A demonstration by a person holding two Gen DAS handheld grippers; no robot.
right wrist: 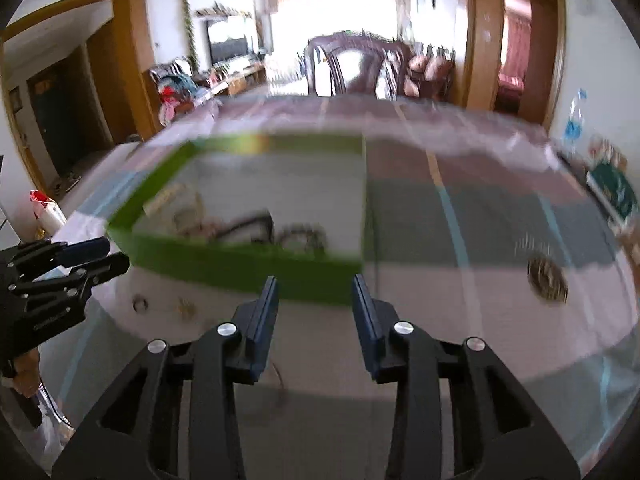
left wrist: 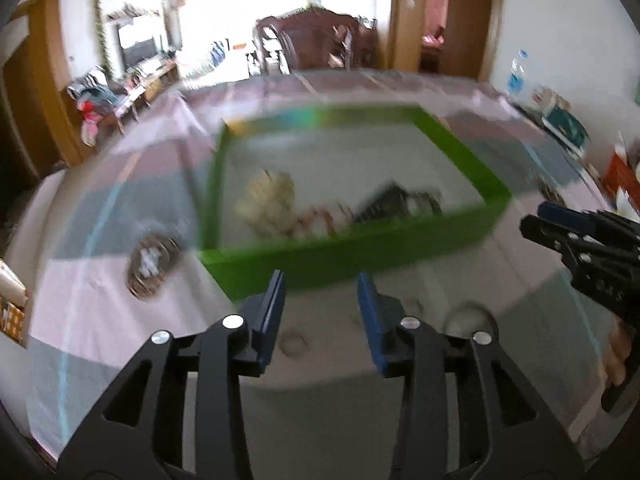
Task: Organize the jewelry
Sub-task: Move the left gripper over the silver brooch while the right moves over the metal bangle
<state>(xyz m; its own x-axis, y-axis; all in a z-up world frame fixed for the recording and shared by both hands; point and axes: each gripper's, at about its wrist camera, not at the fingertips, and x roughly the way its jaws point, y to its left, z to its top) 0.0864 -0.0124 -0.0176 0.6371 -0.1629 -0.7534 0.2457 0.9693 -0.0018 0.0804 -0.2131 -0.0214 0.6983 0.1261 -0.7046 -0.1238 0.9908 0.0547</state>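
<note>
A green-walled tray (left wrist: 352, 256) with a pale floor sits on the table ahead; it also shows in the right wrist view (right wrist: 240, 268). Inside lie blurred jewelry pieces: a pale beaded pile (left wrist: 268, 204), a dark item (left wrist: 388, 200) and a ring-shaped bracelet (right wrist: 300, 240). A beaded bracelet (left wrist: 152, 264) lies on the cloth left of the tray. Another bracelet (right wrist: 546, 280) lies right of it. Small rings (right wrist: 140, 304) lie in front of the tray. My left gripper (left wrist: 322, 284) is open and empty just before the tray's near wall. My right gripper (right wrist: 314, 286) is open and empty too.
The table has a pink, grey and blue checked cloth (left wrist: 100, 320). The right gripper shows at the right edge of the left wrist view (left wrist: 560, 232). Boxes and a bottle (left wrist: 518, 76) stand at the far right. A wooden chair (right wrist: 360, 64) stands behind the table.
</note>
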